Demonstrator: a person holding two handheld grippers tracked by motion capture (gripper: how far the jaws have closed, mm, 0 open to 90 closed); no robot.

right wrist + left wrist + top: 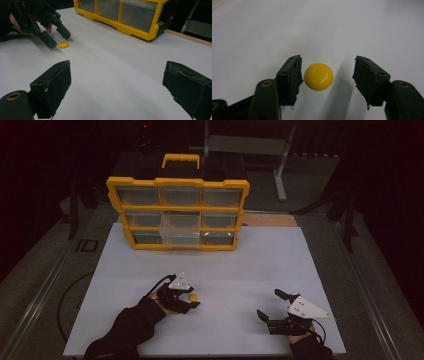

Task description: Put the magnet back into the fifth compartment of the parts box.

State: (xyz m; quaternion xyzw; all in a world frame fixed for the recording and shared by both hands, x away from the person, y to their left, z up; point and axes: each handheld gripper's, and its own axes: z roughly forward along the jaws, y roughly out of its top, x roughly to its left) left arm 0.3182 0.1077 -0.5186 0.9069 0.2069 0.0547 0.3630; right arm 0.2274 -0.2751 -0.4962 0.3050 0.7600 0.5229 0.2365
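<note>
Where the white counter [250, 265] spreads across the high view, its far edge carries a yellow organiser case [178, 214] with three rows of clear drawers and a yellow handle on top. One drawer in the middle column [180, 229] stands pulled out toward the person, proud of its neighbours. In the right gripper view, the case's near corner [150, 32] rests on the counter with its clear drawer fronts facing the camera.

Nearer the person, two dark-sleeved forearms come in from the bottom of the high view, well apart from each other. The right tongs [270, 305] rest low over the counter at the right, with a grey three-cornered plate on top; their jaws stand wide with bare white surface between them, as the right gripper view [117, 85] shows.

The left tongs [192, 299] sit left of centre, pointing across the counter. Their jaws stand partly closed around a small yellow dome-shaped button [319, 76], which lies flat on the counter. In the left gripper view [327, 75], the button sits just beside one pad, a thin gap showing, and clearly apart from the other, so neither pad presses on it. In the right gripper view, the same button [63, 44] lies between the left tongs' tips.
</note>
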